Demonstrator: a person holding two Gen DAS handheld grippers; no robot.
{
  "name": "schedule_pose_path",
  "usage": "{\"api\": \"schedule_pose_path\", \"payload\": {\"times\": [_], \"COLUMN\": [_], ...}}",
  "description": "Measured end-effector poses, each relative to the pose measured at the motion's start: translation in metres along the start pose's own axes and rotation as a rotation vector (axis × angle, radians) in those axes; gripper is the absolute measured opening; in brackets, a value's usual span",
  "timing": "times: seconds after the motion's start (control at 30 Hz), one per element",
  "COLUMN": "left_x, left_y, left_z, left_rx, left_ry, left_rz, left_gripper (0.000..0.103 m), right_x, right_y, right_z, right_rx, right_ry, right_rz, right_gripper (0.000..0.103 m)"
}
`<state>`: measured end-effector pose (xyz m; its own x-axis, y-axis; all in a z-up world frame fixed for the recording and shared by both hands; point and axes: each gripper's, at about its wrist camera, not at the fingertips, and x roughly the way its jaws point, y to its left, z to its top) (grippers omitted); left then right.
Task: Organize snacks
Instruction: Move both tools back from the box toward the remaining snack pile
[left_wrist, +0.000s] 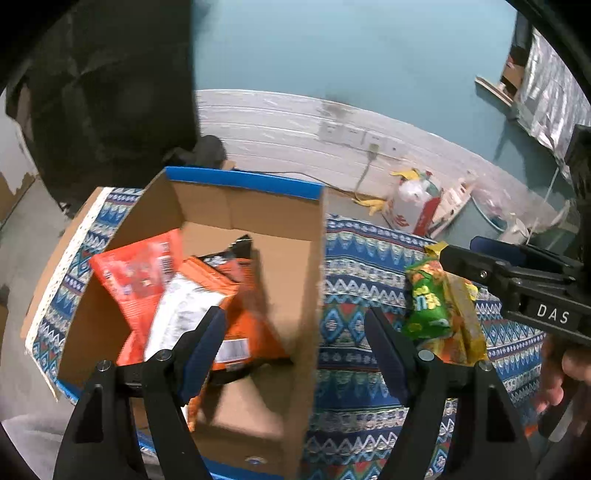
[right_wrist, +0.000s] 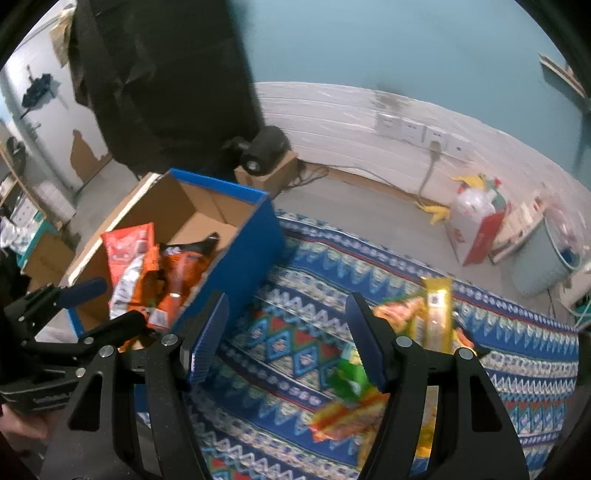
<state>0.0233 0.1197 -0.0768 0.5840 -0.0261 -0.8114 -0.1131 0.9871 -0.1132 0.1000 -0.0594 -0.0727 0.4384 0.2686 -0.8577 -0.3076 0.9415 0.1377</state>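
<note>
Left gripper (left_wrist: 295, 354): jaws spread, empty, above the box wall.
Right gripper (right_wrist: 286, 339): jaws spread, empty, over the patterned cloth (right_wrist: 295, 332).
Loose snacks (left_wrist: 439, 306): lying on the cloth beside the box.
Cardboard box (left_wrist: 288, 266): holds orange packets (left_wrist: 240, 295).

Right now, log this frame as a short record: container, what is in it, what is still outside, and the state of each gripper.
container: cardboard box, open top, blue outside, on the patterned cloth
in box: red packet, orange packet, white-faced packet
outside box: green packet and yellow packets lying on the cloth
left gripper: open, nothing between the fingers, straddling the box wall
right gripper: open, empty, above the cloth between box and loose packets
task state: sorting unfinished
</note>
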Motion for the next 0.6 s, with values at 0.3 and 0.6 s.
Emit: {"api": "schedule_pose_path", "payload": {"times": [0.3, 0.6], "left_x": [0.014, 0.037], "left_y": [-0.044, -0.084], "left_z": [0.005, 0.006], "left_rx": [0.070, 0.144], "left_ry": [0.032, 0.079], "left_rz": [-0.044, -0.061], "left_gripper": [0.078, 0.079], "right_x": [-0.013, -0.008], "right_y": [-0.053, -0.111], "right_z": [-0.018, -0.037], "right_rx": [0.059, 0.145], "right_ry": [0.002, 0.029], "right_rz": [-0.034, -0.080], "right_gripper": [0.067, 0.067]}}
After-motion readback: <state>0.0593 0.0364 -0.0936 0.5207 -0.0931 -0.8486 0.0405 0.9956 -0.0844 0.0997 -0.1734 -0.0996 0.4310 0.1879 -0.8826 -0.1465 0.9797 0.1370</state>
